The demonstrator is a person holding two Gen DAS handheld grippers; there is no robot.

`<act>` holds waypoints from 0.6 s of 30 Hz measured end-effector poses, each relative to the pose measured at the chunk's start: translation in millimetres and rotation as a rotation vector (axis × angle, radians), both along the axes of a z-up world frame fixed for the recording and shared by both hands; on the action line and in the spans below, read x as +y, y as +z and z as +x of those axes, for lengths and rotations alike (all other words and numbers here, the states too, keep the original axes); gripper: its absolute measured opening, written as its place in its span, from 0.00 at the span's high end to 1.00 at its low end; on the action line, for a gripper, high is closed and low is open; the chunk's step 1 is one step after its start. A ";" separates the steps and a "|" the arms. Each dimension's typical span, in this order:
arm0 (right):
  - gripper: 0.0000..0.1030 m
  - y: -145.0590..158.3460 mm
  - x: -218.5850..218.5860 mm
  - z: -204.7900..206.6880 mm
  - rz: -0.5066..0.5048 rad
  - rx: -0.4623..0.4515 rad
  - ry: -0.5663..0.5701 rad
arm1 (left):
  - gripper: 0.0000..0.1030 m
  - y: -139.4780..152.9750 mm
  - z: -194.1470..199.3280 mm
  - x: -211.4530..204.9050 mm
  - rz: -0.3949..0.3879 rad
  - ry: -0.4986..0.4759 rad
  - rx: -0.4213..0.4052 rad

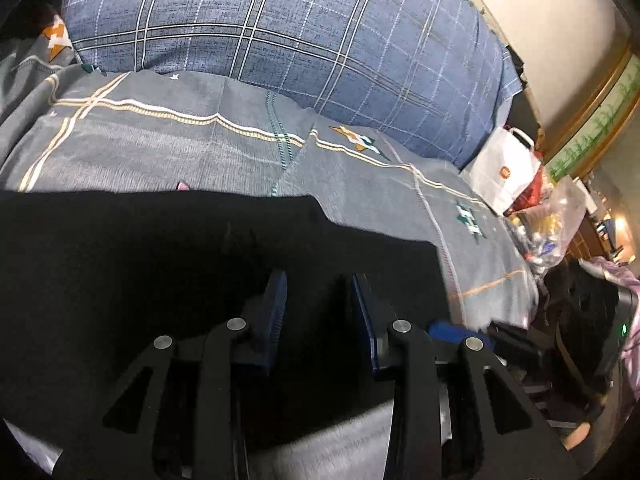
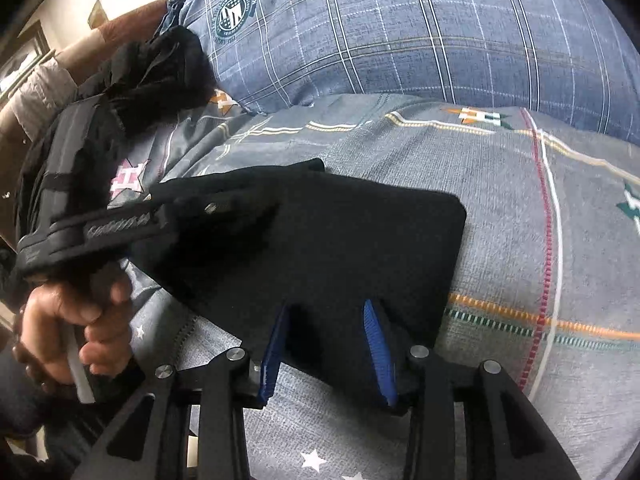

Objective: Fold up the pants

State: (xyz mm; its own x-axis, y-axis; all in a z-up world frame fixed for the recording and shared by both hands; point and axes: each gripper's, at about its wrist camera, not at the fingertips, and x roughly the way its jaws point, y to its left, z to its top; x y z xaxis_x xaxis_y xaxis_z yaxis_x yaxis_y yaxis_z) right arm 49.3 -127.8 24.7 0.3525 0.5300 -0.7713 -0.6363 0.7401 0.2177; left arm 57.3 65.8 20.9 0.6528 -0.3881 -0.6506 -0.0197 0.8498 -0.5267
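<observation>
The black pants (image 2: 340,240) lie folded into a flat rectangle on the grey patterned bedsheet (image 2: 520,208). In the left wrist view the pants (image 1: 160,280) fill the lower half. My left gripper (image 1: 320,280) is open, its blue pads hovering over the dark cloth with nothing between them. It also shows in the right wrist view (image 2: 224,210) over the pants' left end, held by a hand (image 2: 76,328). My right gripper (image 2: 330,308) is open, its blue pads straddling the near edge of the pants.
A large blue plaid pillow (image 1: 300,28) lies behind the sheet. A black garment heap (image 2: 152,76) lies at the far left. A white paper bag (image 1: 504,172) and plastic bags (image 1: 556,216) stand beside the bed on the right.
</observation>
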 end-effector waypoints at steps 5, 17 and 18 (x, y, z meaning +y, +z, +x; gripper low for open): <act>0.63 20.5 -4.5 -4.2 0.061 -0.105 -0.047 | 0.69 -8.4 -23.1 -4.9 -0.028 -0.006 0.015; 0.28 -5.1 22.0 -2.3 -0.094 -0.066 0.021 | 0.69 -11.3 -25.4 -12.6 0.021 0.010 0.005; 0.26 -6.3 26.9 -3.8 -0.105 -0.072 0.031 | 0.69 -11.0 -26.2 -14.1 0.033 0.010 0.002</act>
State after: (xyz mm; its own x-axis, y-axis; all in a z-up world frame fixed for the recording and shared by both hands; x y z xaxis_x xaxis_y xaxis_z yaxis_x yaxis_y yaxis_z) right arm 45.4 -100.9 18.4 0.3934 0.4596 -0.7962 -0.6705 0.7360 0.0935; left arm 31.1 51.7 9.8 0.6552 -0.3598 -0.6643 -0.0297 0.8664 -0.4985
